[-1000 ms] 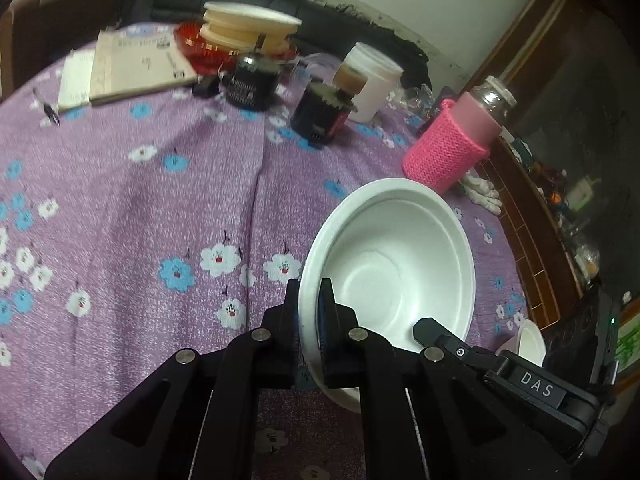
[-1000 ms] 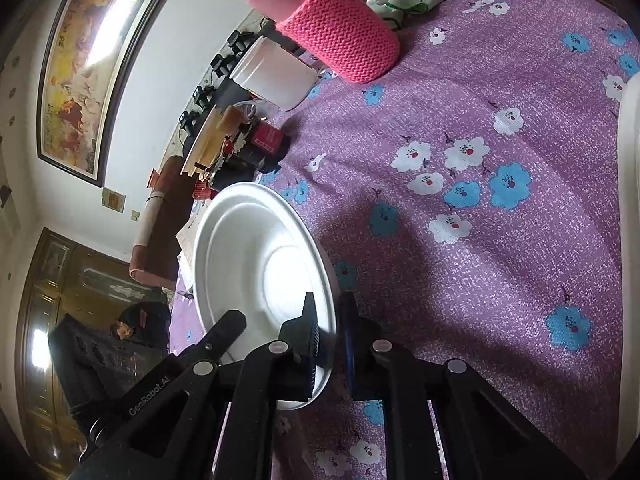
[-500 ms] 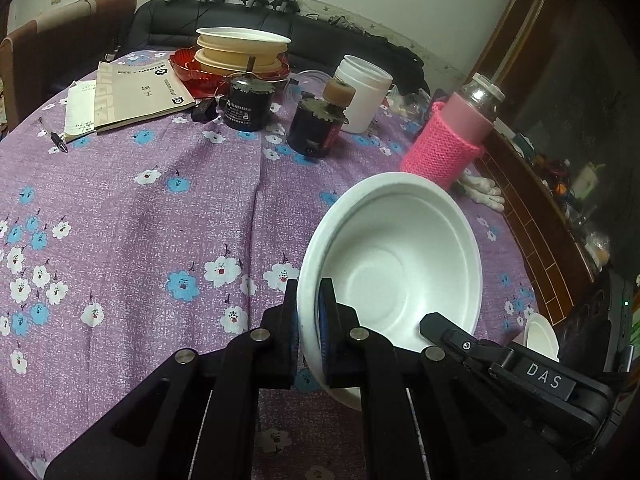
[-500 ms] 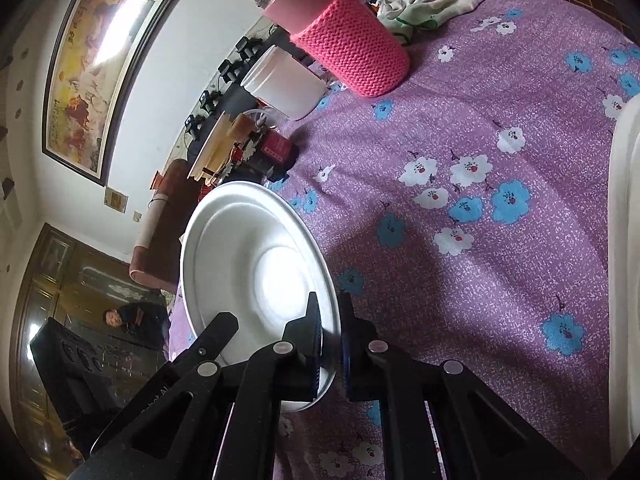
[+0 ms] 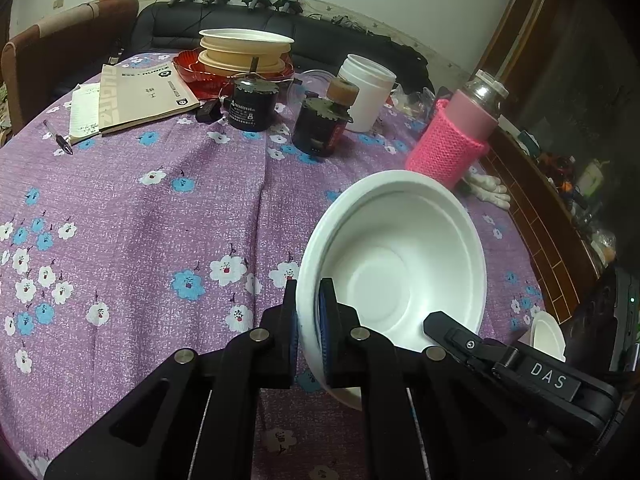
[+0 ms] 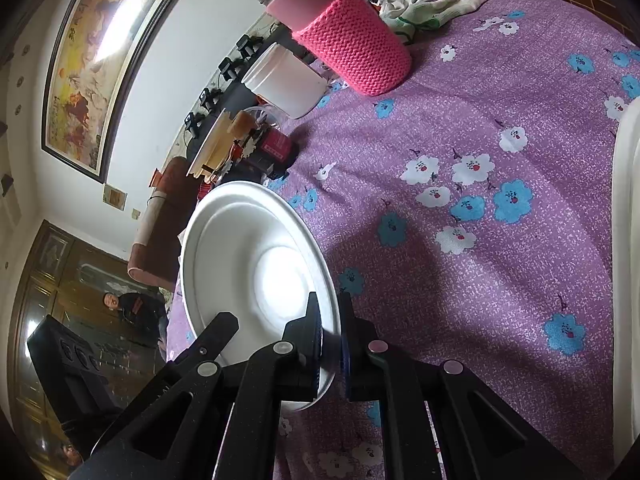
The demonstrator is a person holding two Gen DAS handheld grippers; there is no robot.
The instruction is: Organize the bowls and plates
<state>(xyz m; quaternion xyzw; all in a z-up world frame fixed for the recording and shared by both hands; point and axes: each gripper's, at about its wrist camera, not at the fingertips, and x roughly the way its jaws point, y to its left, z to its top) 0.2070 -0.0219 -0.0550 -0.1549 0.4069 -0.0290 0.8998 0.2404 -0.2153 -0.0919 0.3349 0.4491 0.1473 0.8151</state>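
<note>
Tablecloth (image 5: 132,208), purple with flowers, spreads under everything. Left gripper (image 5: 308,320) is clamped on the near rim of a white bowl (image 5: 400,264), held tilted above the cloth. Right gripper (image 6: 330,328) pinches the edge of a white plate (image 6: 248,264), also lifted. Beyond stand a pink-sleeved bottle (image 5: 452,148), a white tub (image 5: 366,96) and two dark jars (image 5: 252,106). Stacked beige bowls (image 5: 244,50) sit farthest back, with a notebook (image 5: 144,96) to their left.

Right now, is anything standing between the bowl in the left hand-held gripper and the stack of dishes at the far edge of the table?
Yes. The white bowl, clamped in the left hand-held gripper, faces two dark jars standing in front of the dish stack. The purple tablecloth nearer the bowl is bare.
</note>
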